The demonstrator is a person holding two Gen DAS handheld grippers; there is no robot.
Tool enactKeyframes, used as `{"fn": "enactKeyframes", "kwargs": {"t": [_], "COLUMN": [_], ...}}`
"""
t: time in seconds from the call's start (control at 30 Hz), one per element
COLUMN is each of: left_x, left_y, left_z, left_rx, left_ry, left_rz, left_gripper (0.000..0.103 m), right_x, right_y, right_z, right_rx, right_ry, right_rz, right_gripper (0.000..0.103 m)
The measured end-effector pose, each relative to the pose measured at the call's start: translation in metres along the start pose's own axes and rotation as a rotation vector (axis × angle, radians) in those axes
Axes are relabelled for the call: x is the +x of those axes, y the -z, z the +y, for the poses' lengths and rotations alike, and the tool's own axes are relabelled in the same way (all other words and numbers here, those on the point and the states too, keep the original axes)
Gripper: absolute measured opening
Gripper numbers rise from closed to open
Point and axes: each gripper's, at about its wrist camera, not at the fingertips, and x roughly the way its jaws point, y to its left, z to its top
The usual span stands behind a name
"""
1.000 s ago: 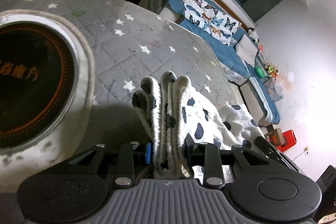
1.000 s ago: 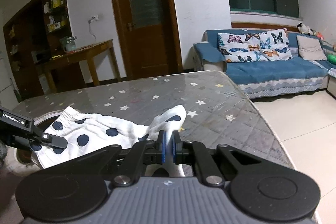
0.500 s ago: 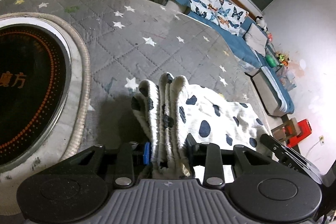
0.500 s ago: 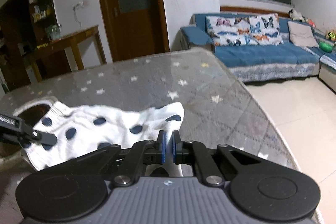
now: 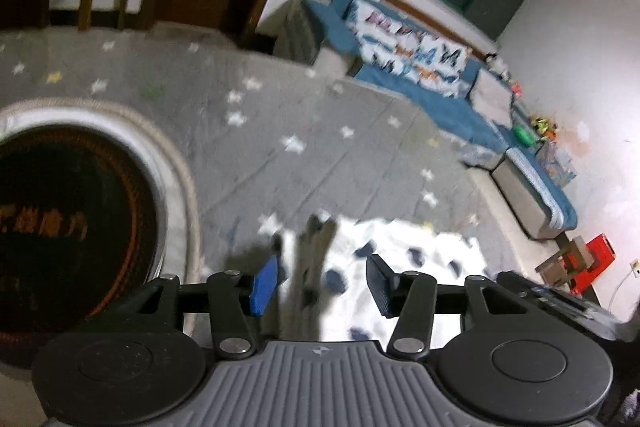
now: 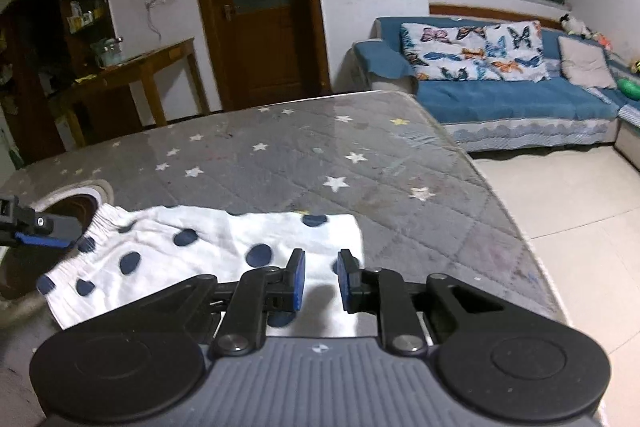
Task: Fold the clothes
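Right gripper (image 6: 320, 277) opening, star-quilted table (image 6: 360, 163), sofa (image 6: 500, 95)

Probably a home living room — blue sofa (image 6: 508, 95), wooden door (image 6: 260, 3).

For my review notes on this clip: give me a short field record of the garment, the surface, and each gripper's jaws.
garment: white polka-dot garment, lying flat on the table
surface: grey star-print table cover; round dark inset by the garment's elastic end
left gripper: jaws opening, pads clear of the elastic end lying between them
right gripper: jaws opening, garment edge below, nothing gripped
background: blue sofa with butterfly cushions, wooden door
fold stage: garment laid down, both grippers letting go
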Motion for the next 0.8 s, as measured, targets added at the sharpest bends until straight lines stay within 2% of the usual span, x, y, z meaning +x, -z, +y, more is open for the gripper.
{"fn": "enactKeyframes", "kwargs": {"t": [0.1, 0.23, 0.33, 0.63, 0.8], "left_x": [0.005, 0.021, 0.036, 0.061, 0.058], "left_y": [-0.003, -0.007, -0.009, -0.008, -0.007], "left_z": [-0.014, -0.025, -0.026, -0.010, -0.010], "left_rx": [0.060, 0.127, 0.151, 0.137, 0.136], "left_ry": [0.031, 0.054, 0.057, 0.037, 0.043], "left_rz": [-0.004, 0.008, 0.020, 0.051, 0.049], "left_gripper": [0.051, 0.030, 0.023, 0.016, 0.017], "right_x": [0.011, 0.025, 0.036, 0.063, 0.055], "right_y": [-0.004, -0.008, -0.011, -0.012, -0.013], "right_z": [0.002, 0.004, 0.005, 0.006, 0.006], "right_rx": [0.005, 0.010, 0.017, 0.006, 0.002], "right_ry": [-0.018, -0.036, -0.047, -0.059, -0.066], "right_rz": [0.011, 0.024, 0.033, 0.072, 0.065], "right_gripper": [0.021, 0.021, 0.022, 0.025, 0.031]}}
